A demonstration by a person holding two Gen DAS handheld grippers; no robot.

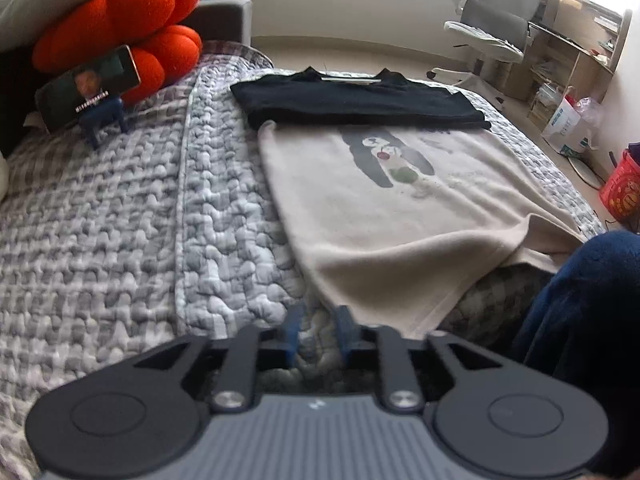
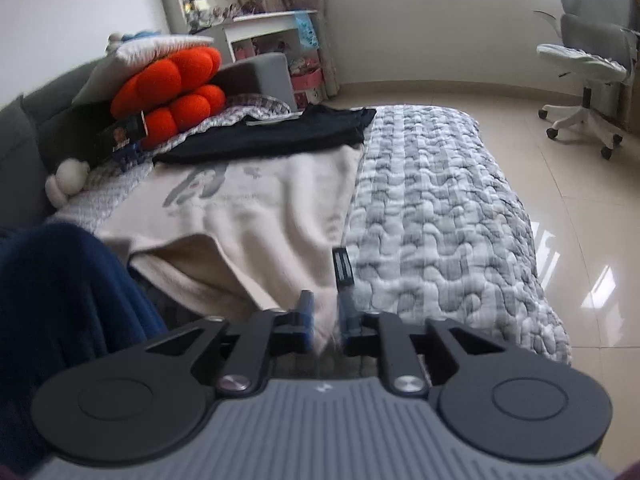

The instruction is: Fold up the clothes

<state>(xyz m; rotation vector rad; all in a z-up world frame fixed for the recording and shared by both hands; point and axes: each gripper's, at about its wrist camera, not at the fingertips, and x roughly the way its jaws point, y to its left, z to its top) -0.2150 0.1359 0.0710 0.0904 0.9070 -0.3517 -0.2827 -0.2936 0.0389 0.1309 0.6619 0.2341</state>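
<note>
Partly | beige shirt (image 1: 392,216) hem blurred | right gripper (image 2: 324,320) fingertips indistinct

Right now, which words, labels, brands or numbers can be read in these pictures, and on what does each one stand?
Nothing can be read for certain.
Phone: one line of white subtitle characters on its screen, too small and blurred to read.
Red basket: yellow print, blurred.
White bag: blue print, too small.
Beige shirt: a picture and faint grey marks, no clear letters.
Black tag at the shirt's edge: unreadable.

You see a soft matt beige cloth T-shirt (image 1: 384,216) on a puckered grey-white quilted bedspread (image 1: 120,216), beside glossy cream floor tiles (image 2: 580,208).
</note>
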